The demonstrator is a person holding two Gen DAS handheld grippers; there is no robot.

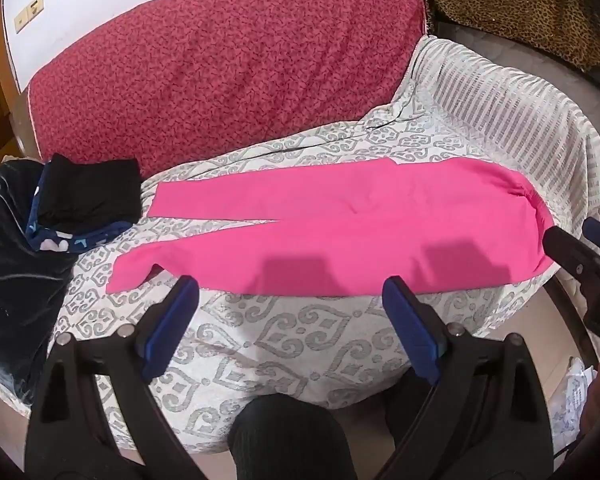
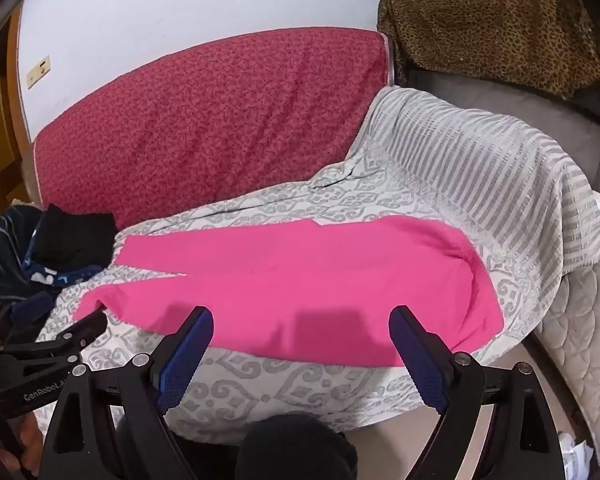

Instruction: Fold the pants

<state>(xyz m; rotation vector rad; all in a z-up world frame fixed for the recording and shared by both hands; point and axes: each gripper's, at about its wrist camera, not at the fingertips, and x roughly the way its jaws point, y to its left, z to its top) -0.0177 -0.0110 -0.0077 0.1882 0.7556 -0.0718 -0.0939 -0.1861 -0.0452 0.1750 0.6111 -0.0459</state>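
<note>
Left wrist view shows the pink pants spread flat across a bed covered by a white-and-grey patterned bedspread, waistband toward the right, the two legs running left and parted by a narrow gap. The left claw hangs just short of the near edge of the pants, its blue pads wide apart and holding nothing. At the right edge of that view the right claw sits beside the waistband end. From the right wrist view, the right claw is likewise spread wide and empty, its tips over the near edge of the pants. Left of the legs lies a stack of folded dark clothes, a black piece on top. A red patterned cushion stands against the wall behind the bed.
</note>
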